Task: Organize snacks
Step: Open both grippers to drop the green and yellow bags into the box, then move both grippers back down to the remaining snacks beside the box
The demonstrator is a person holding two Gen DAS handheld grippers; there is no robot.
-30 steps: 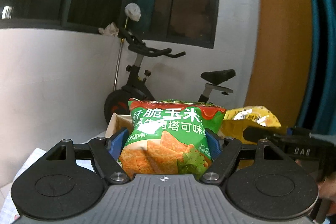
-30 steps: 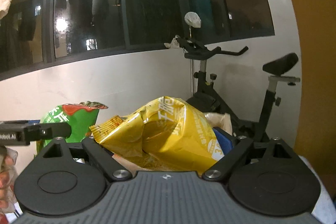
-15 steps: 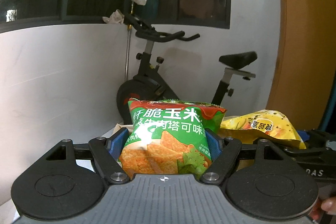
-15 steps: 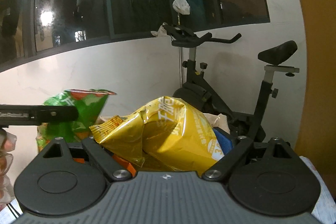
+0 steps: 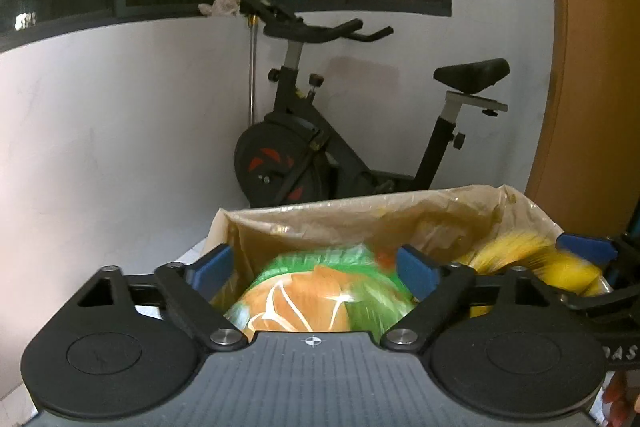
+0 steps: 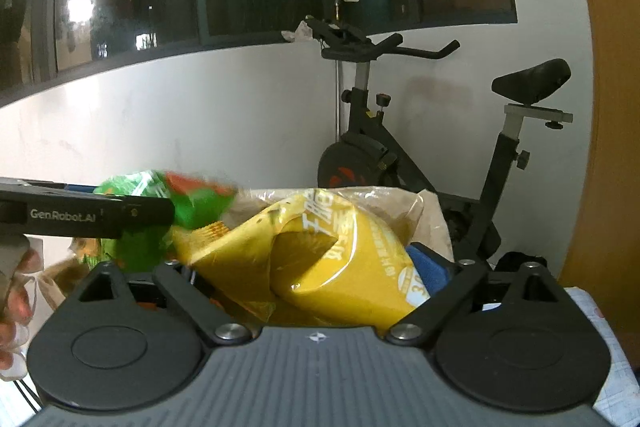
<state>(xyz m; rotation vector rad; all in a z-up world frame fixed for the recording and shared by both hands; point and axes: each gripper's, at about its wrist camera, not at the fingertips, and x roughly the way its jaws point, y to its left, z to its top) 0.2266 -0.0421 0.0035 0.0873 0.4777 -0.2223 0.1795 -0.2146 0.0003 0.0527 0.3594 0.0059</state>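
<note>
A green chip bag (image 5: 320, 291) lies blurred between my left gripper's (image 5: 316, 263) fingers, over the plastic-lined cardboard box (image 5: 360, 215). The blue pads stand apart from the bag, so the left gripper looks open. The green bag also shows in the right wrist view (image 6: 168, 211), beside the left gripper's side. My right gripper (image 6: 320, 267) is shut on a crumpled yellow chip bag (image 6: 332, 263), held over the same box (image 6: 424, 211). The yellow bag shows blurred in the left wrist view (image 5: 532, 259).
An exercise bike (image 5: 320, 147) stands behind the box against the white wall, also seen in the right wrist view (image 6: 420, 155). Dark windows run above. An orange panel (image 5: 600, 67) is on the right. A patterned cloth (image 6: 608, 339) lies at right.
My left gripper has opened and the green bag has dropped down toward the box. Both grippers have moved forward over the box. The right gripper still holds the yellow bag.
</note>
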